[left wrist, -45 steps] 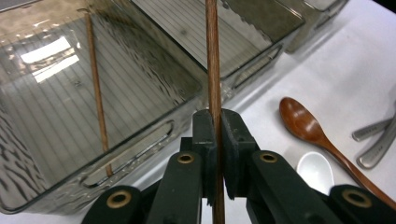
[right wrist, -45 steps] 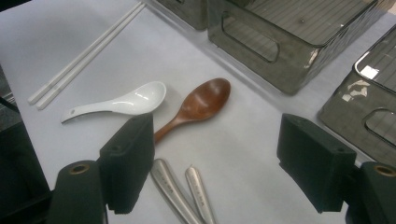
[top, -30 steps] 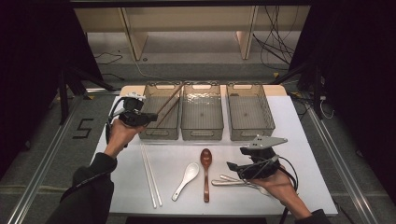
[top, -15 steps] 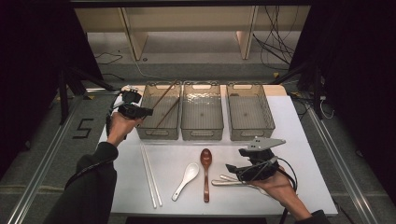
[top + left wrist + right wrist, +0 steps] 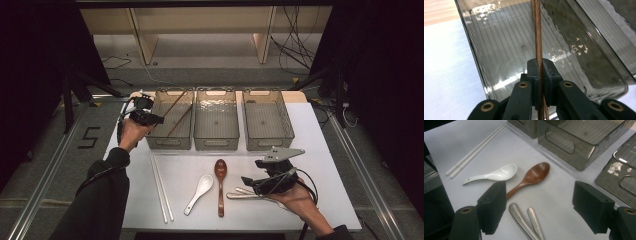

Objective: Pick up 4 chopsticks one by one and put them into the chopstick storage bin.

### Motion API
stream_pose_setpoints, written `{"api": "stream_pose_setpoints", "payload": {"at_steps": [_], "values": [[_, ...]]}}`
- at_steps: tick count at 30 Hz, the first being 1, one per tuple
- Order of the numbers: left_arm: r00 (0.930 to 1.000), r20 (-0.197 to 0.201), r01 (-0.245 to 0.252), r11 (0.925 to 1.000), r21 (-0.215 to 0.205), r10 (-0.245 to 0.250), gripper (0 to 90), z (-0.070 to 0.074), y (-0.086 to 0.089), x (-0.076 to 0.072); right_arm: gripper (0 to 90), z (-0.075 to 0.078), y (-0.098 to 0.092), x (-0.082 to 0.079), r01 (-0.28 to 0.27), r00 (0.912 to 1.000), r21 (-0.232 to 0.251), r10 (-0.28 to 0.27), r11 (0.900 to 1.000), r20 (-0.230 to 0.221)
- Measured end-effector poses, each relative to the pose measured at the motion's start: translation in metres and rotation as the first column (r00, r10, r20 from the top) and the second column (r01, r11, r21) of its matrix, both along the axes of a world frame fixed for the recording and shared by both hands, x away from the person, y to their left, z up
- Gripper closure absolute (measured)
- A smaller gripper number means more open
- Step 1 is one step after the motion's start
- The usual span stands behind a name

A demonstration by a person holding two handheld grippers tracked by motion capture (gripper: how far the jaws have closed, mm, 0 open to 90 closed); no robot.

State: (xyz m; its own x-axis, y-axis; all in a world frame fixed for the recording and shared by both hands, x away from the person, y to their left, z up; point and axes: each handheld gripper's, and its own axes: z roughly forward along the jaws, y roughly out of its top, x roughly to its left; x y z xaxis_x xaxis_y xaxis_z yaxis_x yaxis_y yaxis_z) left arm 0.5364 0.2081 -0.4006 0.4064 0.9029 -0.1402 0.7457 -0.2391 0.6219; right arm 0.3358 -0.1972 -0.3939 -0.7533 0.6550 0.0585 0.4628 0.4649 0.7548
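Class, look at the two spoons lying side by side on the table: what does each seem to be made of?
White spoon: probably glazed ceramic or melamine, glossy with bright highlights. Brown spoon: likely wood, reddish-brown with a soft satin sheen; lacquered plastic is possible.

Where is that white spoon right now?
In the high view, the white spoon lies on the table's near side, between the white chopsticks and the wooden spoon.

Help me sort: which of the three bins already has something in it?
The left bin, beside the left gripper: brown chopsticks lean inside it. The middle bin and right bin look empty.
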Motion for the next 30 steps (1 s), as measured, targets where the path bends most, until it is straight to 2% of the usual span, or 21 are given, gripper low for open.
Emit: {"api": "stream_pose_setpoints", "payload": {"at_steps": [5, 10, 15, 18, 22, 28, 30], "values": [[0.9999, -0.002, -0.015, 0.9998, 0.009, 0.015, 83.9, -0.003, -0.003, 0.005, 28.5, 0.000, 0.000, 0.000, -0.004, 1.0000, 0.000, 0.004, 1.000, -0.001], [0.9997, -0.004, -0.022, 0.9991, 0.037, 0.022, 83.1, -0.007, -0.009, 0.008, 28.5, 0.001, 0.000, 0.000, -0.008, 1.0000, 0.003, 0.008, 1.000, -0.003], [0.9981, 0.017, -0.060, 0.9980, 0.020, 0.060, 61.5, -0.006, -0.009, 0.006, 28.5, 0.001, 0.000, 0.000, -0.014, 0.9999, 0.005, 0.014, 1.000, -0.005], [0.9988, 0.023, -0.043, 0.9991, 0.006, 0.042, 58.6, -0.002, -0.009, -0.001, 28.5, 0.001, 0.000, 0.000, -0.012, 0.9999, 0.004, 0.012, 1.000, -0.007], [0.9991, 0.033, -0.028, 0.9995, -0.014, 0.028, 48.4, 0.004, -0.008, -0.013, 28.5, 0.002, 0.000, -0.001, -0.012, 0.9999, 0.004, 0.012, 1.000, -0.002], [0.9995, 0.027, -0.017, 0.9993, -0.035, 0.018, 33.7, 0.015, -0.007, -0.039, 28.5, 0.002, -0.001, -0.001, -0.005, 1.0000, 0.005, 0.005, 1.000, -0.002], [0.9998, 0.018, -0.006, 0.9994, -0.033, 0.007, 31.7, 0.017, -0.007, -0.049, 28.5, 0.002, -0.001, -0.001, -0.005, 1.0000, 0.004, 0.005, 1.000, -0.001]]}}
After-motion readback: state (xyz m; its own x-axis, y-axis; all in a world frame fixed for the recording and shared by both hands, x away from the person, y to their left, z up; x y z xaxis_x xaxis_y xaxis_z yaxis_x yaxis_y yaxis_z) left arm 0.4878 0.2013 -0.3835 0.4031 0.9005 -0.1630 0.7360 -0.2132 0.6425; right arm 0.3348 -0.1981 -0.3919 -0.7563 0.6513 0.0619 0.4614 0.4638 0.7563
